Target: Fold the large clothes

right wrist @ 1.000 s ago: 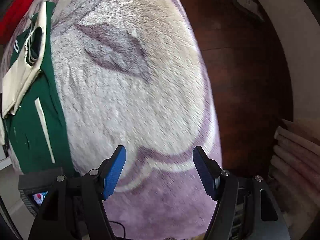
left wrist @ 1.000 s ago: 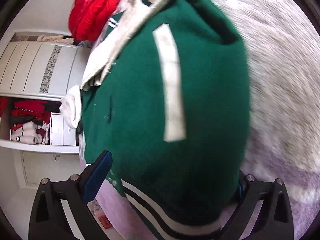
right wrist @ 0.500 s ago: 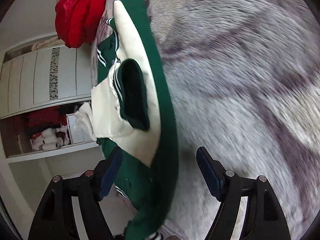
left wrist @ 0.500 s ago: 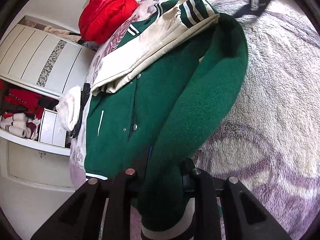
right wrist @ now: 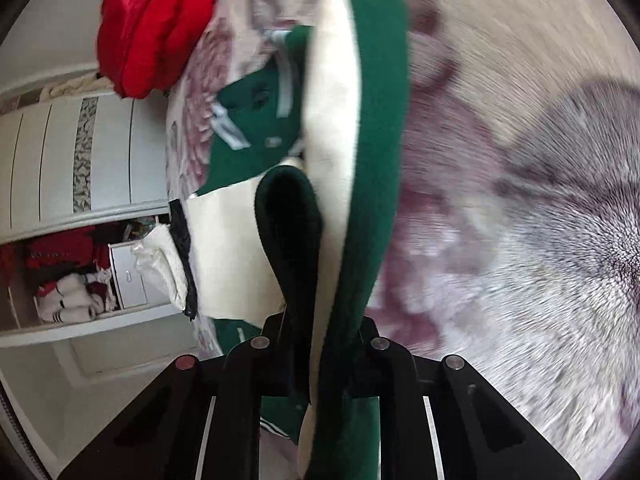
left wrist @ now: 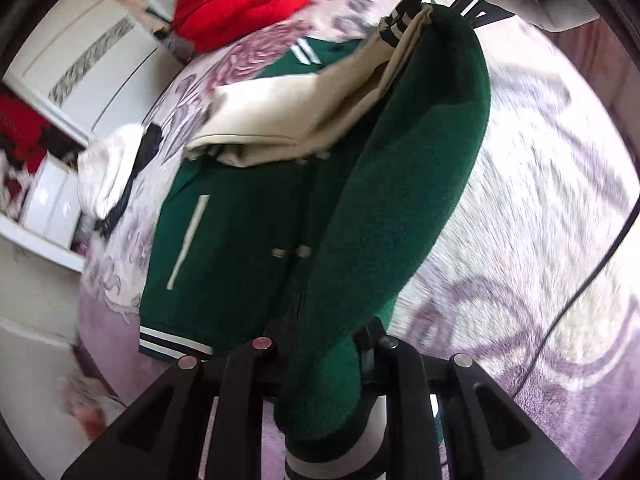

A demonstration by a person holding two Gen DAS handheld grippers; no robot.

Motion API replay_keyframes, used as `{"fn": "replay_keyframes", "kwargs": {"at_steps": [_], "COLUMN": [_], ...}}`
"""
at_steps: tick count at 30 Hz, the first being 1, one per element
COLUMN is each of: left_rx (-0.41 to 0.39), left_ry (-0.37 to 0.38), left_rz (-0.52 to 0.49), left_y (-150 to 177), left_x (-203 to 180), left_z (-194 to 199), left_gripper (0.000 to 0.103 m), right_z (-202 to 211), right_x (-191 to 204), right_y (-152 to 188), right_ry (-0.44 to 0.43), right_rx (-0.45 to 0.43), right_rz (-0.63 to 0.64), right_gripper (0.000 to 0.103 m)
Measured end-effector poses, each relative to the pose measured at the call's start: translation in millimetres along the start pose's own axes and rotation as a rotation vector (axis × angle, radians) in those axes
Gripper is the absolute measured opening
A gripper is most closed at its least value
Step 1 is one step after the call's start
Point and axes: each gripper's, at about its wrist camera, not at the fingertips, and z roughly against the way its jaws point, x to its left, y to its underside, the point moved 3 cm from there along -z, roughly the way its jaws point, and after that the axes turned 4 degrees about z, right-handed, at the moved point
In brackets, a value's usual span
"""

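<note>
Now both hand-held grippers, left (left wrist: 320, 344) and right (right wrist: 320, 340), newly pinching the green jacket (left wrist: 240, 240).

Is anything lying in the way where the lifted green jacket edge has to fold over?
Nothing visible: the left gripper and right gripper hold the green jacket; only its cream sleeve lies there.

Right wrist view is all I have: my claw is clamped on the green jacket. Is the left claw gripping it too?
Observer: Yes, the left claw is shut on the green jacket, close to a striped edge.
Operator: Anything on the blanket that I can't see?
Observer: A thin black cable trails across the purple blanket, to the right of the jacket.
</note>
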Motion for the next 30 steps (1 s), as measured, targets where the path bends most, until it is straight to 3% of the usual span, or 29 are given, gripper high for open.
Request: {"fn": "replay_keyframes", "kwargs": {"at_steps": [2, 7, 11, 15, 17, 18, 20, 22, 24, 26, 27, 30], "left_rx": [0.011, 0.061, 0.167, 0.318, 0.383, 0.406, 0.423, 0.439, 0.46, 0.464, 0.474, 0.497], "left_ry": [0.05, 0.116, 0.2, 0.32, 0.4, 0.435, 0.529, 0.624, 0.644, 0.678, 0.681, 0.6], "left_rz": [0.063, 0.234, 0.354, 0.48, 0.517, 0.539, 0.578, 0.64, 0.669, 0.696, 0.692, 0.641], "left_y": [-9, -31, -29, -1, 18, 27, 42, 55, 66, 77, 80, 88], "left_x": [38, 150, 229, 293, 307, 314, 330, 349, 365, 380, 384, 399], "left_z": [2, -25, -88, -171, -201, -211, -222, -221, -218, -212, -210, -203], "left_gripper": [0.016, 0.016, 0.021, 0.024, 0.035, 0.038, 0.038, 0.038, 0.058, 0.063, 0.061, 0.059], "right_z": [12, -33, -123, -235, -282, -307, -329, -332, -324, -306, -295, -248], "right_x": [48, 176, 251, 302, 317, 324, 326, 326, 327, 325, 321, 298], "right_y": [7, 7, 2, 0, 4, 6, 11, 14, 23, 39, 49, 90], "right_ry": [0.036, 0.163, 0.307, 0.46, 0.524, 0.523, 0.488, 0.456, 0.402, 0.348, 0.331, 0.304], "right_rx": [-0.001, 0.008, 0.04, 0.083, 0.126, 0.165, 0.186, 0.182, 0.211, 0.225, 0.227, 0.225], "right_rz": [0.051, 0.132, 0.114, 0.145, 0.182, 0.18, 0.155, 0.139, 0.137, 0.152, 0.158, 0.176], "right_gripper": [0.017, 0.017, 0.017, 0.017, 0.029, 0.047, 0.066, 0.067, 0.067, 0.067, 0.068, 0.075]}}
